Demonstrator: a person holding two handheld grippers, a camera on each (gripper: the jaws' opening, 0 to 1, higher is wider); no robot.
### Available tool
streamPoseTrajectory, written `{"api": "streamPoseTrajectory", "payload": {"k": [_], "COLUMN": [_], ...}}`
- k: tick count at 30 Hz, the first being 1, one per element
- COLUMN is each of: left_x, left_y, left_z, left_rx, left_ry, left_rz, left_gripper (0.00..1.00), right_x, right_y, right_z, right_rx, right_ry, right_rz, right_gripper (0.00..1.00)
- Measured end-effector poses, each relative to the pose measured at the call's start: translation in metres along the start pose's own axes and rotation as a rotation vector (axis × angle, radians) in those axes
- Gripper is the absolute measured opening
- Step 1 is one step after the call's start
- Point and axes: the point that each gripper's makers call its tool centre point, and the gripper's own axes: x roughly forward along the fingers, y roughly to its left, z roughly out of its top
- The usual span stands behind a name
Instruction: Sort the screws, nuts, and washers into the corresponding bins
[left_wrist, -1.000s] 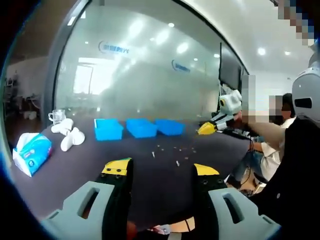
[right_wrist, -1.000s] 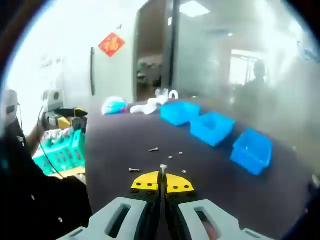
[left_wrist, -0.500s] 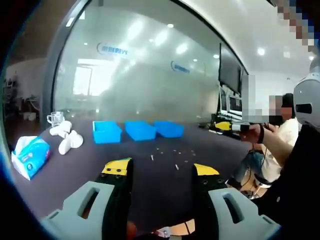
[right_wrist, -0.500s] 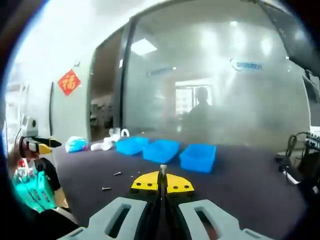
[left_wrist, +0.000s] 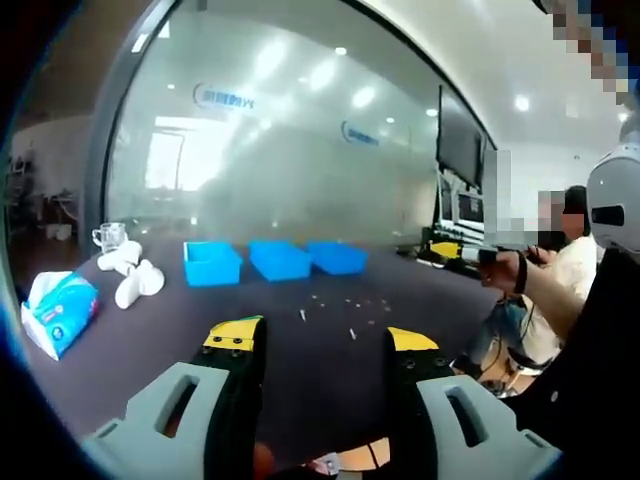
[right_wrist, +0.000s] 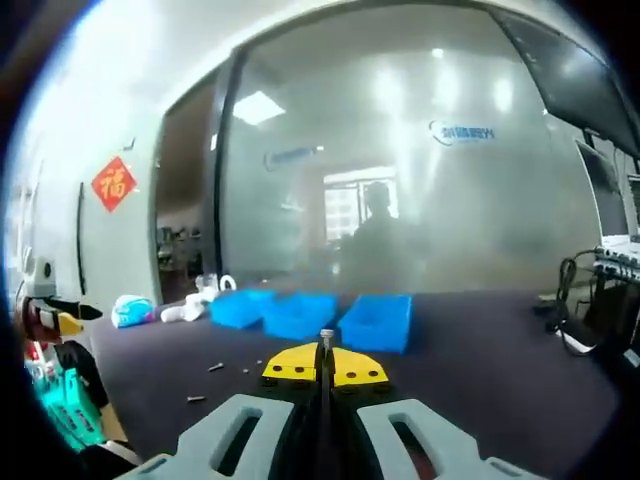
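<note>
Three blue bins (left_wrist: 281, 259) stand in a row at the far side of the dark table (left_wrist: 150, 350). Small screws and other bits (left_wrist: 352, 331) lie scattered in front of them. My left gripper (left_wrist: 323, 337) hangs open above the near table edge, with nothing between its yellow-tipped jaws. My right gripper (right_wrist: 326, 362) is shut on a small screw (right_wrist: 326, 337) that sticks up between its tips. It faces the bins (right_wrist: 378, 322) low over the table. In the left gripper view the right gripper (left_wrist: 446, 249) shows at the table's right end.
A tissue pack (left_wrist: 58, 311), white objects (left_wrist: 131, 278) and a glass cup (left_wrist: 107, 236) sit at the table's left end. A glass wall stands behind the bins. A person's arm (left_wrist: 535, 277) reaches in from the right. Loose screws (right_wrist: 214, 367) lie left of my right gripper.
The right gripper has drawn back from the bins to the table's right end and turned to face them, still holding the screw. The left gripper has barely moved.
</note>
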Motion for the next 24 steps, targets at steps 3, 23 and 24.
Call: {"api": "streamPoseTrajectory", "payload": {"k": [3,23,24], "left_x": [0.0,-0.009,-0.009], "left_y": [-0.001,0.0,0.0], "left_z": [-0.002,-0.004,-0.004], "left_rx": [-0.004,-0.035,-0.036], "left_ry": [0.001,-0.019,-0.02], "left_rz": [-0.002,0.011,0.011], "left_gripper": [0.45,0.45,0.45], "right_x": [0.012,0.142,0.147], "right_y": [-0.004,-0.024,-0.025], "right_z": [0.01,0.046,0.045], "right_rx": [0.009,-0.03,-0.036], "right_ry": [-0.029,0.001,0.012], "right_rz": [-0.006,0.008,0.004], "right_gripper": [0.0,0.0,0.0]}}
